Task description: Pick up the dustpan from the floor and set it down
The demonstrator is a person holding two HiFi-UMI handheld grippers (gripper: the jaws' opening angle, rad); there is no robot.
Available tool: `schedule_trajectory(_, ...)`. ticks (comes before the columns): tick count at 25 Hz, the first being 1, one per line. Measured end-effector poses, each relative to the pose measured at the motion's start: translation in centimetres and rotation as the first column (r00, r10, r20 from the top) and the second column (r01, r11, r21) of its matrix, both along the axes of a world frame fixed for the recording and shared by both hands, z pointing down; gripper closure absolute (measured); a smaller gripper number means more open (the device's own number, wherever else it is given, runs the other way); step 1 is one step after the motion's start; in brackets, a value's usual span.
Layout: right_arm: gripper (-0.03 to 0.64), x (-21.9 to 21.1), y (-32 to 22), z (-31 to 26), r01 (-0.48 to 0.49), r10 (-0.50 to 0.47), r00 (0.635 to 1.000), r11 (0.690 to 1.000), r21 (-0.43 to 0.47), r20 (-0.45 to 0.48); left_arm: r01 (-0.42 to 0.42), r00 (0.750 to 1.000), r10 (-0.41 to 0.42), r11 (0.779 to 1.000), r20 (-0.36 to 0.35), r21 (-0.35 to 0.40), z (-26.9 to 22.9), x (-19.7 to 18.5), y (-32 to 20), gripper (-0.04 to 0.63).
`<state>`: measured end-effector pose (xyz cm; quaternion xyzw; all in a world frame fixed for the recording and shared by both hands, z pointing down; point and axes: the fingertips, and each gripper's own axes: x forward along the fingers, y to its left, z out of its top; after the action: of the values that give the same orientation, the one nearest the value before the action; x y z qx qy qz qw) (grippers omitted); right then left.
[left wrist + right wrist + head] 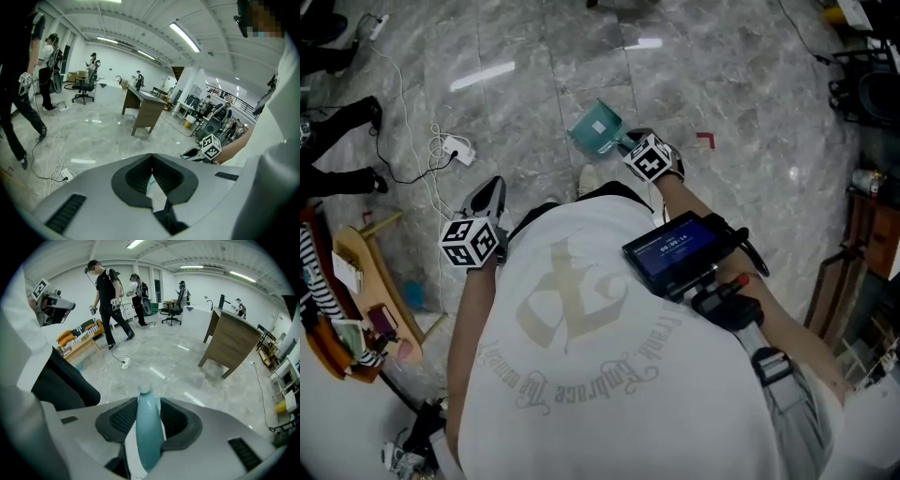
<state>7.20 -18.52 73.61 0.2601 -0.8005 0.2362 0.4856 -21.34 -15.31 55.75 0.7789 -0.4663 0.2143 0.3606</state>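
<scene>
- Teal plastic between the pads of the right gripper [149,403]: grips the dustpan [596,128] by its handle [149,437], both ribbed pads snug against the handle's sides, jaws no wider than the handle itself.
- Points steeply downward and holds the dustpan out ahead of the person's white shirt [581,356], pan end farthest from the gripper, above the grey marble floor [722,84]; cannot tell from the head view whether resting on that floor or just off it.
- Closes the left gripper [151,160] on nothing: pad tips together, only a thin wedge of something pale showing behind the gap lower down.
- Hangs at the person's left side, well apart from the dustpan, with its marker cube [472,242] turned up toward the head camera.
- Near the right gripper, on the floor: a small red corner mark [705,141].
- Near the left gripper: a white power strip [457,148] with thin cables trailing across the floor.
- Farther left: a low wooden bench [370,267] loaded with small clutter.
- Across the room, in the right gripper view: a wooden desk [229,338], a black office chair [172,310] and two people [108,296] on their feet.
</scene>
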Motion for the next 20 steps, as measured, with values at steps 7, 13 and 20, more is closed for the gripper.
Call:
schedule_trajectory(7, 0.454, 1.9, -1.5, -1.2, -0.085, 0.085, 0.996, 0.994, 0.069, 0.004, -0.068, 0.997, 0.068, 0.998, -0.024, 0.007, 1.4, 1.1, -2.5, 0.583)
schedule_trajectory(13, 0.456, 0.5, 0.9, -7.5, -0.199, 0.196, 0.980, 0.964, 0.175, 0.032, -0.125, 0.990, 0.127, 0.991, -0.063, 0.037, -0.5, -0.4, 0.9, 0.583)
schedule_trajectory(20, 0.570, -0.5, 2.6, -12.8, -0.318, 0.284, 0.946, 0.910, 0.267, 0.159, -0.203, 0.974, 0.209, 0.977, -0.088, 0.072, -1.2, 0.7, 1.6, 0.583)
